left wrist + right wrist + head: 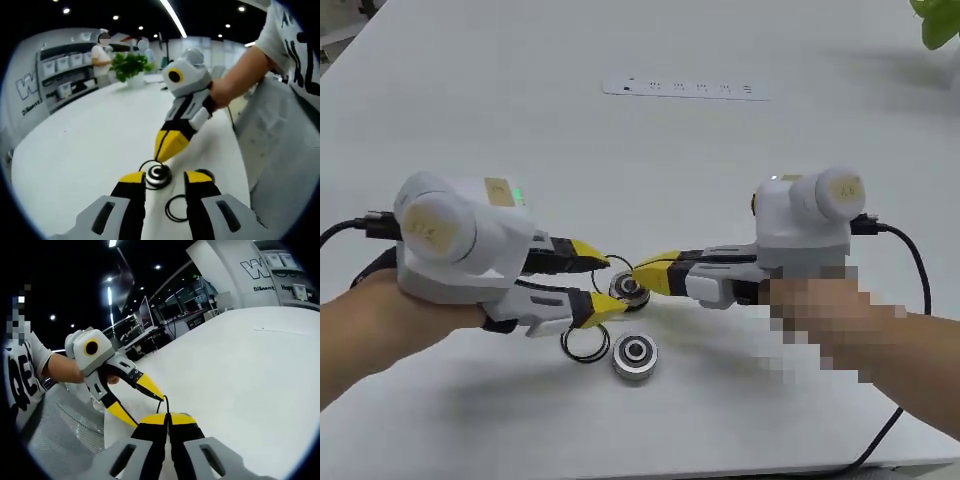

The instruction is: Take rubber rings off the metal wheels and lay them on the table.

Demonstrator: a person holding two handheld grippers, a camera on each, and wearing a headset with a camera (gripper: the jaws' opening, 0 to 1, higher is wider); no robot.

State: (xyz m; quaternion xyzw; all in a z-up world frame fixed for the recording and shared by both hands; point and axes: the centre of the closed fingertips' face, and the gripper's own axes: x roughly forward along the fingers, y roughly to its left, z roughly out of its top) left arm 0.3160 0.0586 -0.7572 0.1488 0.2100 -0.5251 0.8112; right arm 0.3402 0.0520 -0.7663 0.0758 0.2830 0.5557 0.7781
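A metal wheel point(627, 288) sits on the white table point(620, 150) just past the tips of my left gripper point(597, 278), whose yellow jaws stand open on either side of it. My right gripper point(645, 277) reaches in from the right, shut on a thin black rubber ring point(616, 264) still looped at that wheel. In the left gripper view the wheel point(157, 174) lies near the left jaw of my left gripper point(165, 177). In the right gripper view the ring point(164, 402) rises from the closed tips of my right gripper point(168, 416). A second wheel point(635, 354) and a loose ring point(585, 343) lie nearer me.
A white power strip point(685, 88) lies far back on the table. Green plant leaves point(940, 20) show at the far right corner. A black cable point(912, 262) trails from the right gripper over the table's near edge. People stand by shelves point(102, 55) in the background.
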